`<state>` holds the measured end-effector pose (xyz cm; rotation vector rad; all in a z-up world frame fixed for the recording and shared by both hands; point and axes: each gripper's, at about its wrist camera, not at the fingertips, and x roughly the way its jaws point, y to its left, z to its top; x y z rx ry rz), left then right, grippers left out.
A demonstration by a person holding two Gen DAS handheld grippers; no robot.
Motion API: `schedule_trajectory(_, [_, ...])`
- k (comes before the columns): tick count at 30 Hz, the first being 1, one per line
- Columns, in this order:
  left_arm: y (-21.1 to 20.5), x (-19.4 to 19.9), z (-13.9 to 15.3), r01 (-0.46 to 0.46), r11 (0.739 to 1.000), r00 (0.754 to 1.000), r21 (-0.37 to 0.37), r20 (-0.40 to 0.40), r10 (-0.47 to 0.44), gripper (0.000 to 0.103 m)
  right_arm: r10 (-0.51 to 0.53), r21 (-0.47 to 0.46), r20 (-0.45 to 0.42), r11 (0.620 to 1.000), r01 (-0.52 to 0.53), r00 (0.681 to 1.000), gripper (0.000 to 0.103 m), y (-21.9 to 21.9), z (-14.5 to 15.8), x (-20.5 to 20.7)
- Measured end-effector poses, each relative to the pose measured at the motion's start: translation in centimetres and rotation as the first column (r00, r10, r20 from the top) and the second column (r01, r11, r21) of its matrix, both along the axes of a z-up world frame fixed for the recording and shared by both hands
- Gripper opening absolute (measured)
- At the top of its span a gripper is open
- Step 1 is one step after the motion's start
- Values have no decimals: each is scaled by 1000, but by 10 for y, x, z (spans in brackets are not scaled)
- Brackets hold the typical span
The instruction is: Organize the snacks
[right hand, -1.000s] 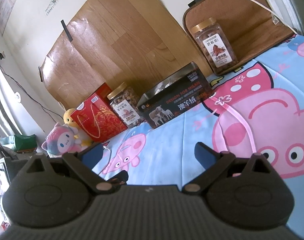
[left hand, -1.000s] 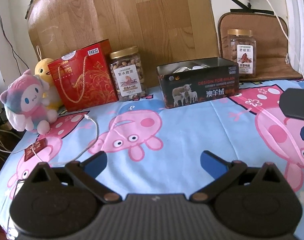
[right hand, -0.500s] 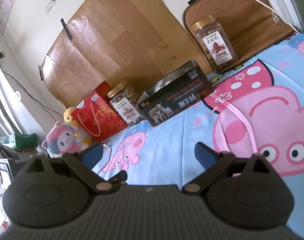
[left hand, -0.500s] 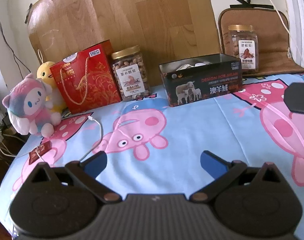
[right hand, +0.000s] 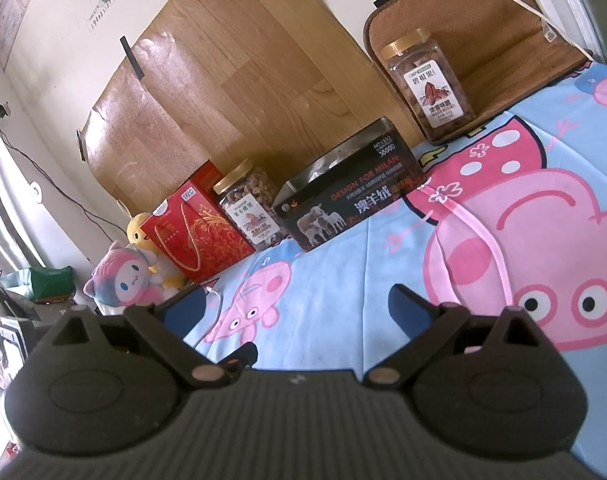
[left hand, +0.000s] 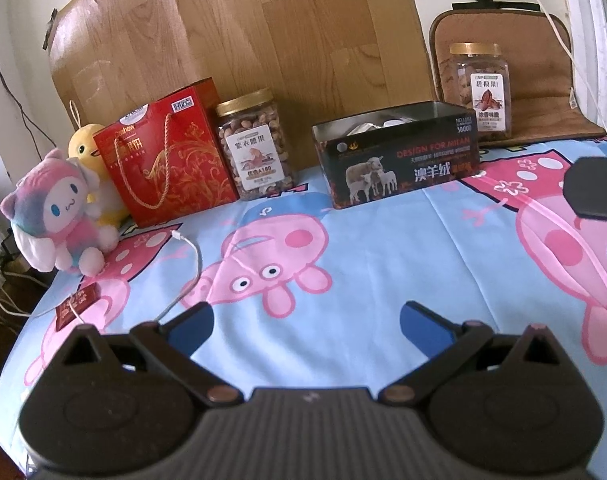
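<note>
Standing along wall: two nut jars [left hand: 256,144] [left hand: 480,86], one tin [left hand: 399,156]

**Two wrist cameras facing the same back row**

The left wrist camera looks level across the cartoon bedsheet [left hand: 363,248] toward the wall, squarely facing the black tin [left hand: 397,160]. The right wrist camera sits to its right, rolled sideways, tilting that tin [right hand: 349,204]. Both share the red gift box [left hand: 167,156], both nut jars and plush toys.
</note>
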<state>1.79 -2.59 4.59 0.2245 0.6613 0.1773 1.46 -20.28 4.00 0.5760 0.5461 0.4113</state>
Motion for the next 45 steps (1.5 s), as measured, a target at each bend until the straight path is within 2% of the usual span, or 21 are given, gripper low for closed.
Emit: schedule_trajectory(45, [-4,4,-4,30,999,999,-20,-30,-30,103,-2,11,-9,1000,2,1000,99,-6,-4,-2])
